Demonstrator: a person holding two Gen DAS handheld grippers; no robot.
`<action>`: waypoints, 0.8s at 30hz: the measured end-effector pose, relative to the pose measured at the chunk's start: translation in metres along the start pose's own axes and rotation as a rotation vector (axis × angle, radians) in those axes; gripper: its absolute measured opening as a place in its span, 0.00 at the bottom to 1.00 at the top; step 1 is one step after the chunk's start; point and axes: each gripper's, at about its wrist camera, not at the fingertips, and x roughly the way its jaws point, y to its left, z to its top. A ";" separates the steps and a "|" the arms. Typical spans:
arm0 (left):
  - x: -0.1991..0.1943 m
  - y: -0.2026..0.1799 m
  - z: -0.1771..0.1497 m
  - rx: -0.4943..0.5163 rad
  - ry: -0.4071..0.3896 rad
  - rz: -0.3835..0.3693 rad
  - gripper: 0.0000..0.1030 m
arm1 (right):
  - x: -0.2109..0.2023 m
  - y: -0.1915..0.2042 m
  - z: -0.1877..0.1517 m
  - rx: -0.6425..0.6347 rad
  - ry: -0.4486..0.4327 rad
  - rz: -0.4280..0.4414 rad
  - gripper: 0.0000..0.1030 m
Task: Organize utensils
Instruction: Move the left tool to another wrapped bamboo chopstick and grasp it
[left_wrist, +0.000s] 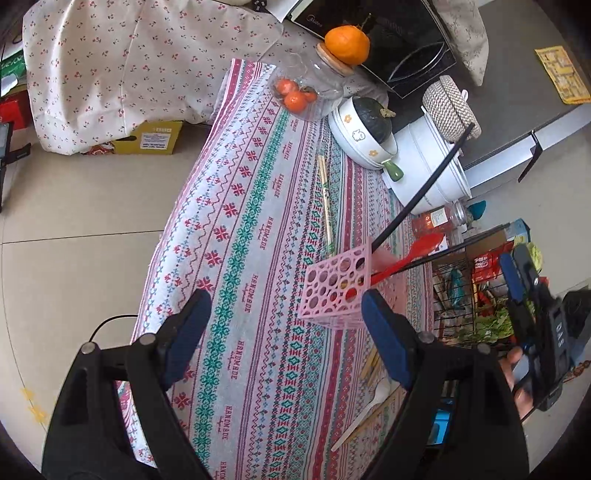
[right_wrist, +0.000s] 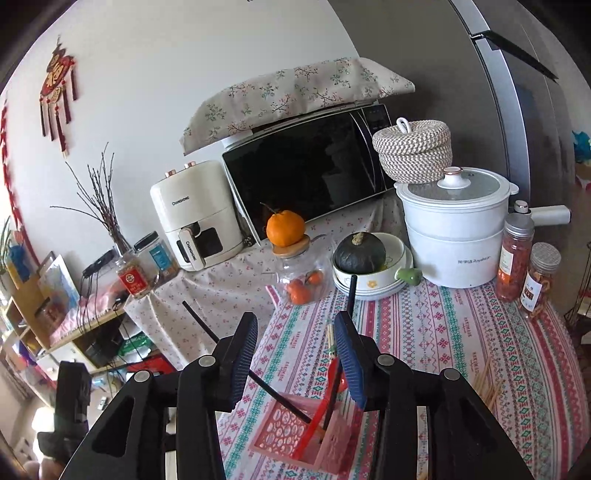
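left tongs (left_wrist: 284, 325) apart, low over tablecloth (left_wrist: 236, 229) | right tongs (right_wrist: 295, 354) apart, above pink holder (right_wrist: 306, 432)

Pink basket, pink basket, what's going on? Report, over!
Both claws, left and right, open, holding nothing. Pink basket holds red spatula and two black sticks. Chopsticks and white fork on the cloth. Nothing blocking.

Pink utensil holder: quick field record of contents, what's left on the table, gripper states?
holder: pink utensil holder, upright on the tablecloth
contents: red spatula, two black chopsticks
loose: wooden chopsticks, white plastic fork, bamboo sticks
left gripper: open, empty
right gripper: open, above holder
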 end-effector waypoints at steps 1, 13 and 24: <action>0.007 0.001 0.010 -0.013 0.002 -0.008 0.80 | -0.006 -0.007 -0.003 -0.003 0.023 -0.011 0.52; 0.144 -0.042 0.113 0.361 0.121 -0.110 0.52 | -0.036 -0.080 -0.031 -0.006 0.147 -0.081 0.73; 0.208 -0.081 0.119 0.577 0.199 -0.058 0.52 | -0.024 -0.093 -0.033 -0.010 0.165 -0.063 0.73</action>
